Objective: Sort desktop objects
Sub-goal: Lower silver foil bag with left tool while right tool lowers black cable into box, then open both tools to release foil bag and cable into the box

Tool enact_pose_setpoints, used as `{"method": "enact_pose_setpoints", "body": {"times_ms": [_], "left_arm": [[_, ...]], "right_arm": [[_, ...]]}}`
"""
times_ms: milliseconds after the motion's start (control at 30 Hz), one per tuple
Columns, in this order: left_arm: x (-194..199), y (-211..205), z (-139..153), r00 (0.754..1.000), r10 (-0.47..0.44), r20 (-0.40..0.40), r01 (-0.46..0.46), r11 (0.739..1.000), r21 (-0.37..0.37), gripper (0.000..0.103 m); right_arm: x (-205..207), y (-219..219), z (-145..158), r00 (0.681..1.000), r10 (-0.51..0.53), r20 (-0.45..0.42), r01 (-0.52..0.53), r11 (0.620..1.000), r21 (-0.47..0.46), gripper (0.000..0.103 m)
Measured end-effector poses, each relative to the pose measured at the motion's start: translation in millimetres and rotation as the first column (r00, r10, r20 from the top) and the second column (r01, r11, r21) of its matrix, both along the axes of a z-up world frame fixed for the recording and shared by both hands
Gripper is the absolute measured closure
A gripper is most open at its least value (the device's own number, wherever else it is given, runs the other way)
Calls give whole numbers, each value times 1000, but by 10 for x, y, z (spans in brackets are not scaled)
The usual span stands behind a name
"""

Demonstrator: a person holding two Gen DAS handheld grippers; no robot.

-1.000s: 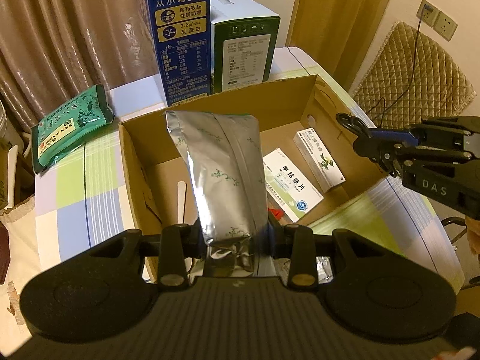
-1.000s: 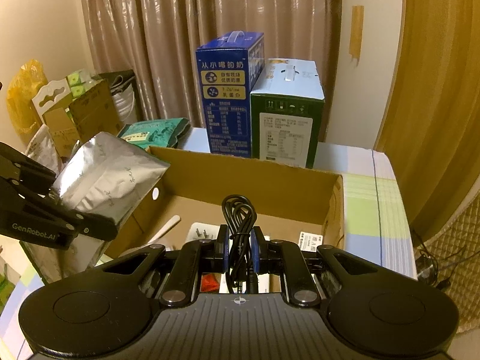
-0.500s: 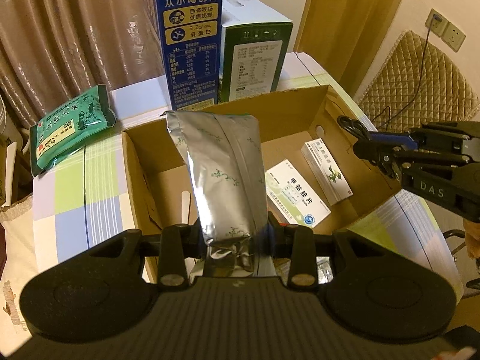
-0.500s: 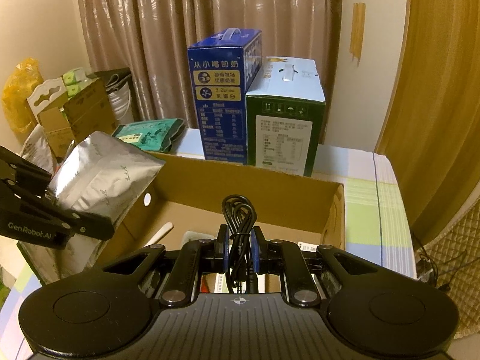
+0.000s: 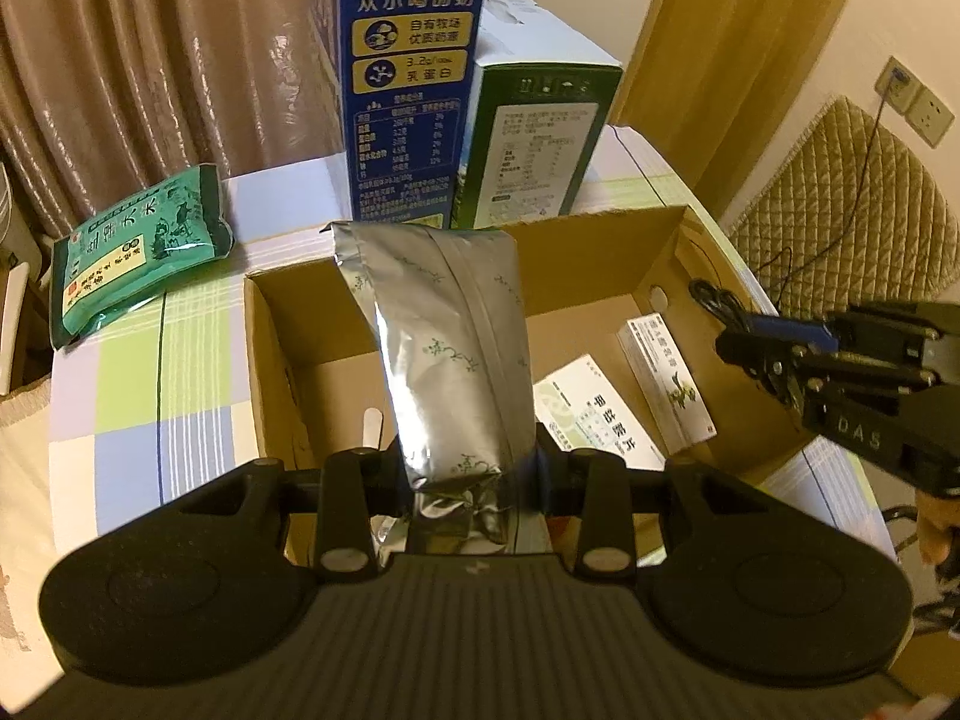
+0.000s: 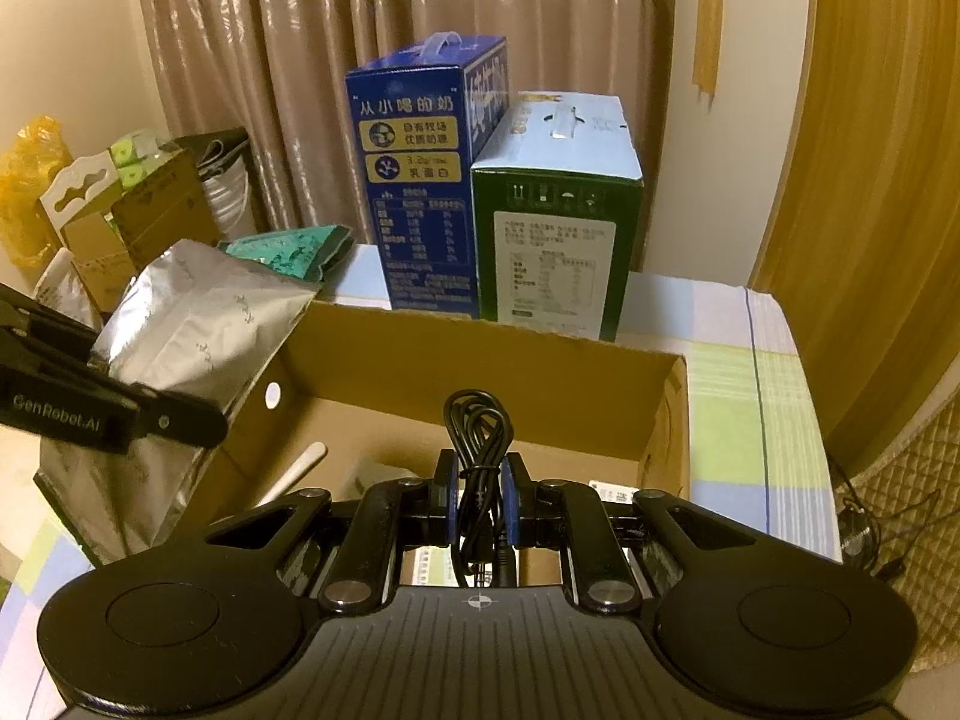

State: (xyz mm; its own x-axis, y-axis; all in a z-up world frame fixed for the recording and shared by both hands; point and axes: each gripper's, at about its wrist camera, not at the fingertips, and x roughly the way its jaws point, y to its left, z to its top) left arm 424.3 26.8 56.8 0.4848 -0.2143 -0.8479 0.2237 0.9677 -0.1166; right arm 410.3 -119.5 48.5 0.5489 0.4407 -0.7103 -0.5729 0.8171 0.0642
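My left gripper [image 5: 465, 480] is shut on the lower end of a silver foil pouch [image 5: 447, 336], which stands up over the near left part of an open cardboard box [image 5: 576, 252]. From the right wrist view the same pouch [image 6: 198, 330] hangs at the box's left wall under the left gripper [image 6: 180, 420]. My right gripper [image 6: 478, 495] is shut on a coiled black cable [image 6: 477, 438] above the box's near edge; it shows at the right of the left wrist view as the right gripper [image 5: 729, 333]. Two white medicine boxes [image 5: 600, 414] and a pale flat stick [image 5: 372, 426] lie inside the box.
A tall blue milk carton [image 5: 408, 78] and a green-and-white carton [image 5: 540, 138] stand behind the box. A green tea packet [image 5: 141, 252] lies on the checked tablecloth [image 5: 120, 390] at the left. Cartons and bags [image 6: 120, 210] crowd the left wall; a quilted chair [image 5: 840, 204] stands right.
Both grippers have come a little closer to the box and the cartons behind it, which look larger now. Each keeps its hold on pouch and cable.
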Motion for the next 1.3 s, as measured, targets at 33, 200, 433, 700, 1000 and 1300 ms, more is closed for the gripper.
{"method": "enact_pose_setpoints", "body": {"times_ms": [33,200,433,700,1000,1300], "left_arm": [[20,8,-7,1000,6,0,-6,1000,-6,72],[107,40,-61,1000,28,-2,-28,999,-22,71],[152,106,-129,997,71,23,-71,997,-7,71],[87,190,-170,997,75,13,-75,997,-14,71],[17,174,-208,998,56,14,-56,998,-1,71],[1,206,-205,998,60,24,-60,998,18,50]], "right_arm": [[9,1,-12,1000,-1,-2,1,1000,-1,92],[50,9,-76,1000,-4,-11,4,1000,-2,92],[73,31,-133,1000,-4,-21,4,1000,-1,92],[76,47,-172,999,-9,-31,9,1000,3,92],[93,49,-164,998,-32,-48,33,999,33,92],[171,-87,-85,993,-99,-56,106,985,138,68]]}}
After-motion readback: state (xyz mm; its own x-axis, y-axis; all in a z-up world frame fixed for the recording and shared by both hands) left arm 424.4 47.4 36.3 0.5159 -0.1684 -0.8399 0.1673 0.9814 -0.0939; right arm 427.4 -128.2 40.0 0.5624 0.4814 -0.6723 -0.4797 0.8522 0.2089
